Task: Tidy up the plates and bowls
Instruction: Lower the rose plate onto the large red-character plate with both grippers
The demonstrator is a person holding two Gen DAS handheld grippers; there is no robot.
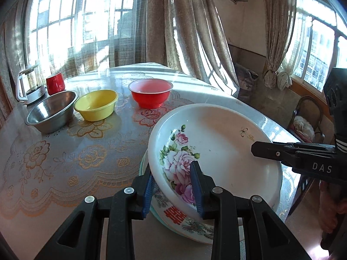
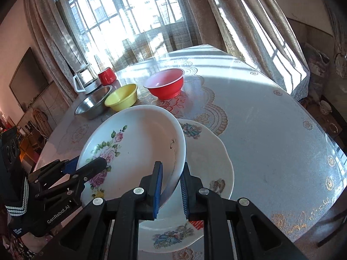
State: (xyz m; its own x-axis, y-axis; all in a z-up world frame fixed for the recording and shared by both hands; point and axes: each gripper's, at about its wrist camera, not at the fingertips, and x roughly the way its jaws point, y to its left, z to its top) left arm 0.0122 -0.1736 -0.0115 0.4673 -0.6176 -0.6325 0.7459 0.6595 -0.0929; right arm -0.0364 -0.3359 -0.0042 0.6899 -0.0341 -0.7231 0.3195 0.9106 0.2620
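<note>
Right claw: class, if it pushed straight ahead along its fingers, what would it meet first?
The right claw already straddles the rim of the rose plate, so that plate comes first. Beyond it lie the yellow bowl and steel bowl, though depth is hard to judge.

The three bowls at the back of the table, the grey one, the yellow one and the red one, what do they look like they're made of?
Grey bowl: likely stainless steel, with a brushed, mirror-like sheen.
Yellow bowl: probably plastic, opaque with a soft gloss.
Red bowl: probably thin plastic; light glows through its pale inside.
</note>
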